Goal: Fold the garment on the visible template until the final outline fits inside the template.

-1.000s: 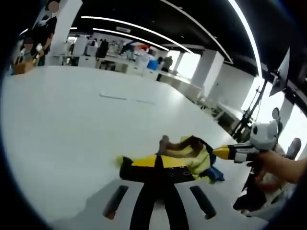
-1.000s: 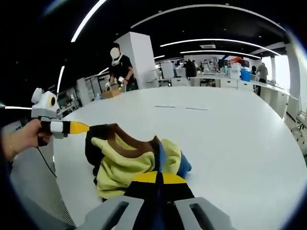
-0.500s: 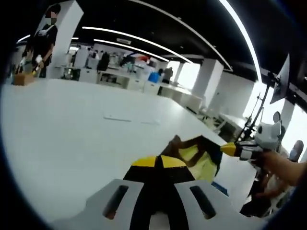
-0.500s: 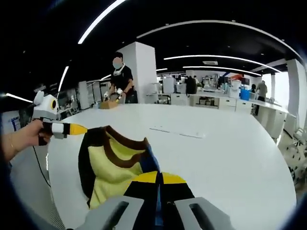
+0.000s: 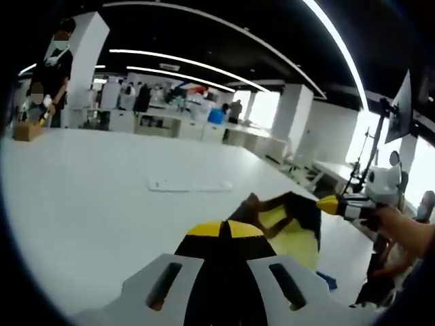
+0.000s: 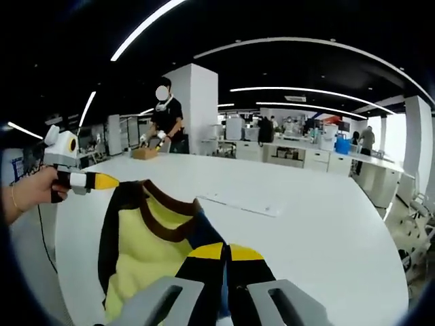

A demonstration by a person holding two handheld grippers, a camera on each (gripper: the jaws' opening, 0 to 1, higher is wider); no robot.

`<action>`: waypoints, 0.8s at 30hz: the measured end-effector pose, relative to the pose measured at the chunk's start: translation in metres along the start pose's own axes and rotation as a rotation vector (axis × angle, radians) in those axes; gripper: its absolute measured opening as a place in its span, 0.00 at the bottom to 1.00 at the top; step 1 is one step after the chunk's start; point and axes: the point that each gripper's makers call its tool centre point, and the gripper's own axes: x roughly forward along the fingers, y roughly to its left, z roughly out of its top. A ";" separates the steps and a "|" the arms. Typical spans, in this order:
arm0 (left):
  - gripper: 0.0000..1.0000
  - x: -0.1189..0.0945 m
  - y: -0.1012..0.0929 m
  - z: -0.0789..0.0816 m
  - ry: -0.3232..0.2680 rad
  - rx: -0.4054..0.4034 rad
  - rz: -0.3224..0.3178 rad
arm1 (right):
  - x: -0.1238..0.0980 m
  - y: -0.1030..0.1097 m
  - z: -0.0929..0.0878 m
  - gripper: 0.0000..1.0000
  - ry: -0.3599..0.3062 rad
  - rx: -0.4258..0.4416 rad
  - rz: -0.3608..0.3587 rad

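Note:
The garment (image 6: 146,238) is yellow with dark brown and black trim and a blue part. It hangs stretched between both grippers above the white table (image 6: 319,238). My right gripper (image 6: 225,252) is shut on its near edge, and my left gripper (image 6: 107,181) holds the far corner at the left. In the left gripper view my left gripper (image 5: 228,228) is shut on the garment (image 5: 292,227), with my right gripper (image 5: 331,204) pinching it at the right. The pale template (image 5: 190,185) lies flat on the table beyond; it is also visible as the template (image 6: 238,202).
A person in black (image 6: 166,115) stands at the table's far edge by a cardboard box (image 6: 144,153). Desks and a white pillar (image 6: 200,102) fill the background. A hand (image 5: 401,231) holds the right gripper; a tripod (image 5: 360,163) stands behind it.
The garment went from a bunched heap on the table to being lifted and spread out between the two grippers. Both views have tilted upward.

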 end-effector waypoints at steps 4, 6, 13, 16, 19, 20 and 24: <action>0.00 0.013 0.006 0.008 0.000 0.004 0.018 | 0.015 -0.006 0.007 0.00 -0.009 -0.022 -0.012; 0.00 0.020 0.008 0.012 -0.007 0.005 0.018 | 0.022 -0.009 0.010 0.00 -0.010 -0.029 -0.016; 0.00 0.044 0.022 0.014 0.000 0.047 0.043 | 0.047 -0.020 0.012 0.00 -0.007 -0.037 -0.044; 0.00 0.056 0.026 0.011 -0.008 0.121 0.033 | 0.058 -0.026 0.010 0.00 0.003 -0.023 -0.045; 0.00 0.065 0.032 0.006 0.000 0.135 0.038 | 0.067 -0.032 0.007 0.00 0.014 -0.021 -0.053; 0.00 0.069 0.035 0.005 0.006 0.134 0.043 | 0.072 -0.035 0.004 0.00 0.019 -0.023 -0.062; 0.00 0.085 0.048 -0.001 0.018 0.128 0.059 | 0.086 -0.048 -0.007 0.00 0.043 -0.008 -0.091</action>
